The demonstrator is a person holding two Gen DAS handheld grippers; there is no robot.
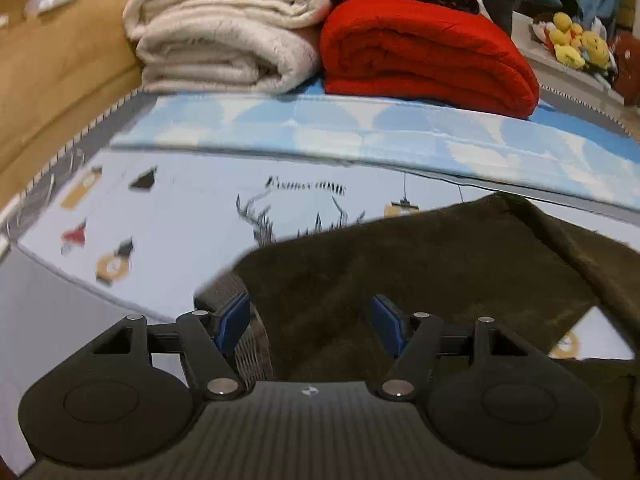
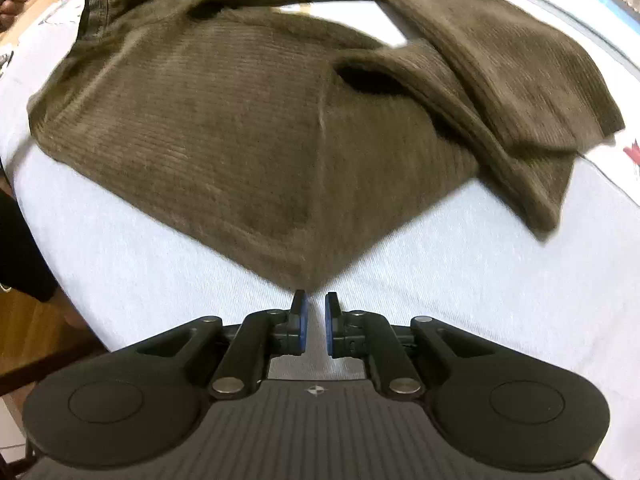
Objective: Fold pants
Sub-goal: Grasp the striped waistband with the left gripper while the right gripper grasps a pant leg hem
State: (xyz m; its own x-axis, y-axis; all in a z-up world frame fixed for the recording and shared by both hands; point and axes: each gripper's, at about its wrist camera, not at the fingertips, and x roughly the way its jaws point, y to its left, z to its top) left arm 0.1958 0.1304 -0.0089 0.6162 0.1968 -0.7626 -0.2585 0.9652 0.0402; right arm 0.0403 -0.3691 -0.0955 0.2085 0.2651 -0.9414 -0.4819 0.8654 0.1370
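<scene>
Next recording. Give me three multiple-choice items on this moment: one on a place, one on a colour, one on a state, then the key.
1. Where is the red blanket?
A. right of the cream blanket
B. under the pants
C. on the floor

2. What colour are the pants?
A. navy
B. olive-brown
C. white

3. How is the left claw?
A. shut on the waistband
B. open above the pants
C. out of view

Key: A, the two folded blankets lie side by side; B, the ribbed cloth is olive-brown; B, its blue pads stand apart with nothing pinched.
</scene>
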